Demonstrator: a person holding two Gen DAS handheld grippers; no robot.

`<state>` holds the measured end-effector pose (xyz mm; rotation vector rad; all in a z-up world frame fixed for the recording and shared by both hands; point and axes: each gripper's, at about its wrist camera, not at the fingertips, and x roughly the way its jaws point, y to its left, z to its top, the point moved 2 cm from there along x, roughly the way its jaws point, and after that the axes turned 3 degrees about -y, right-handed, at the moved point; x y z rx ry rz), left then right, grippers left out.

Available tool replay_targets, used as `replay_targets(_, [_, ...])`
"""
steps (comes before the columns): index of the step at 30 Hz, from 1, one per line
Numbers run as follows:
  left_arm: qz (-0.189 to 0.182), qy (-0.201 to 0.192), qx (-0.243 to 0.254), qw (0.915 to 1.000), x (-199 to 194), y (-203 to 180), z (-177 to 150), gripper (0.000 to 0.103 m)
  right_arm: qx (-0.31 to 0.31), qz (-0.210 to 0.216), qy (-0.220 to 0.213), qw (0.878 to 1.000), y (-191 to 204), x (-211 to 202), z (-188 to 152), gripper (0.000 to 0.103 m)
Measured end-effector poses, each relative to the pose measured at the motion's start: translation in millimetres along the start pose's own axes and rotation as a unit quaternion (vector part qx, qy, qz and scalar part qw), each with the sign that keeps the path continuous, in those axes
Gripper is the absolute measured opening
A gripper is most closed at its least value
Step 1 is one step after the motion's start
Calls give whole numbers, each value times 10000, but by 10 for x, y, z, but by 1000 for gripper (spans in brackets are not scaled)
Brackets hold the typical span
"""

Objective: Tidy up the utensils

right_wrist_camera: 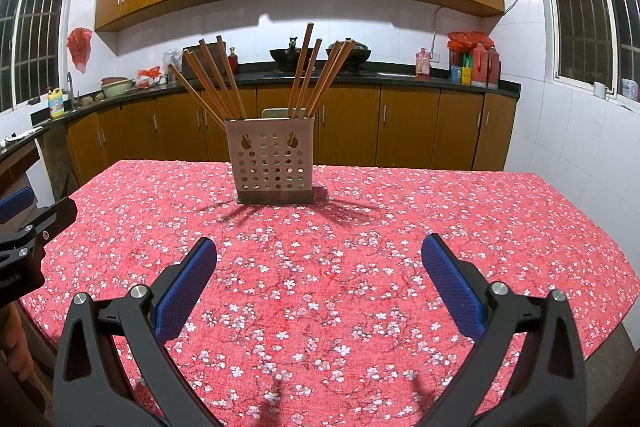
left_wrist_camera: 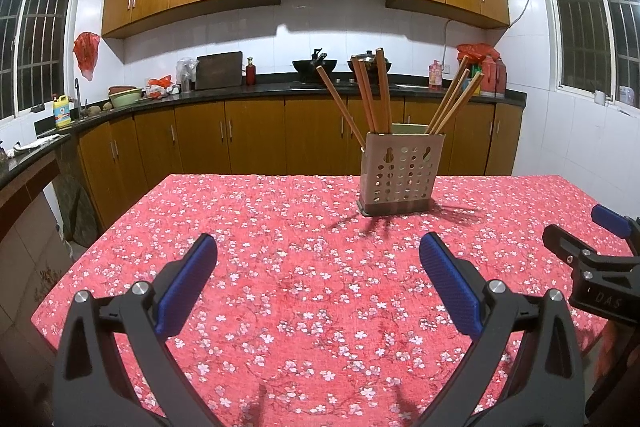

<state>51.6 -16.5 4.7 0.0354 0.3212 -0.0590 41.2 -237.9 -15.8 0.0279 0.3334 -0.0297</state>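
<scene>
A beige perforated utensil holder (left_wrist_camera: 401, 174) stands upright on the table, in the right wrist view (right_wrist_camera: 272, 160) too. Several wooden chopsticks (left_wrist_camera: 372, 95) lean out of it in two bunches, also in the right wrist view (right_wrist_camera: 218, 79). My left gripper (left_wrist_camera: 318, 247) is open and empty, low over the cloth, short of the holder. My right gripper (right_wrist_camera: 319, 251) is open and empty, also short of the holder. The right gripper shows at the right edge of the left wrist view (left_wrist_camera: 592, 259). The left gripper shows at the left edge of the right wrist view (right_wrist_camera: 28, 227).
The table carries a red floral cloth (left_wrist_camera: 280, 267), also in the right wrist view (right_wrist_camera: 440, 227). Behind it runs a dark kitchen counter (left_wrist_camera: 240, 93) with woks, bottles and bowls, over wooden cabinets. The table's far edge lies just behind the holder.
</scene>
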Motion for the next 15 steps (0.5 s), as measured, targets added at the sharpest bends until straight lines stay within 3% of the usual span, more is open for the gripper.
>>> replay_targets(15, [2, 53, -41, 10000, 16, 63, 6, 99, 5, 6, 4, 10000, -13, 1, 5, 101])
